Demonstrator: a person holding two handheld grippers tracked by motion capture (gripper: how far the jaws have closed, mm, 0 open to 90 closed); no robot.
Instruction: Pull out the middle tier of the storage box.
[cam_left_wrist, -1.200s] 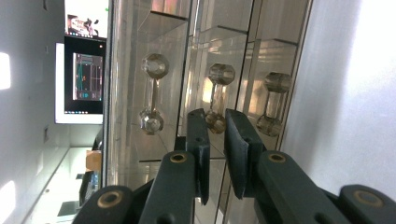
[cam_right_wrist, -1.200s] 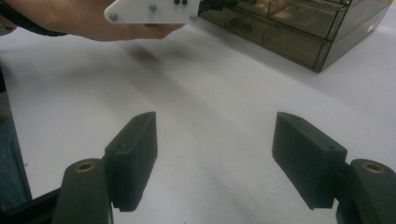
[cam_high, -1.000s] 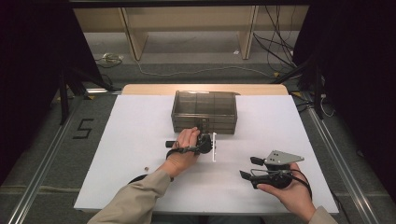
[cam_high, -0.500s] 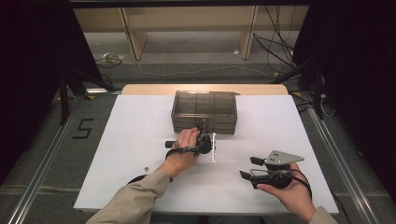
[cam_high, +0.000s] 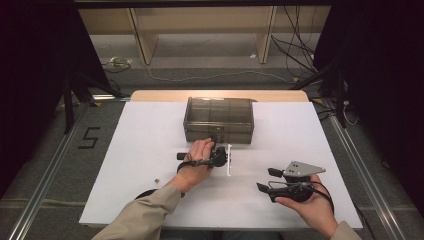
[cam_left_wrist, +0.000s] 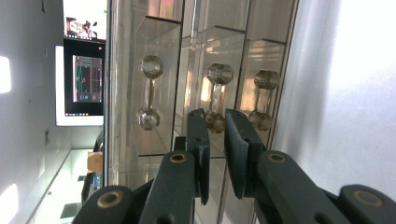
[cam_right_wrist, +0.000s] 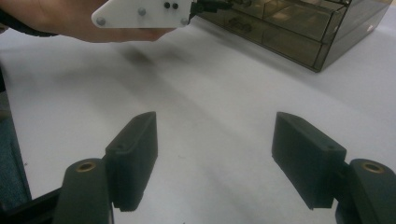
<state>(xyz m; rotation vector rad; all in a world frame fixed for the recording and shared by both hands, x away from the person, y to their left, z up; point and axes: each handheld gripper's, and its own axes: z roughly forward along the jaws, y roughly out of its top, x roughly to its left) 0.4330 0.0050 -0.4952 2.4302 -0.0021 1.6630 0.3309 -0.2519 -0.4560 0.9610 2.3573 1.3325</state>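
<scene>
A smoky clear drawer box (cam_high: 218, 119) stands at the back middle of the white table (cam_high: 145, 130). My left gripper (cam_high: 216, 143) reaches to the box's front face, turned on its side. In the left gripper view its jaws (cam_left_wrist: 215, 123) stand close together, pinching the lower knob of the middle drawer's clear dumbbell-shaped handle (cam_left_wrist: 219, 74). Two more such handles sit on either side of it. My right gripper (cam_high: 265, 180) rests low at the front right, held in the hand, its jaws (cam_right_wrist: 215, 135) wide apart over bare table with nothing between them.
A tiny dark speck (cam_high: 157, 180) lies on the table to the left of my left forearm. The box (cam_right_wrist: 299, 23) and the left gripper's white plate (cam_right_wrist: 140, 14) lie ahead of the right gripper. Cables trail on the floor behind the table.
</scene>
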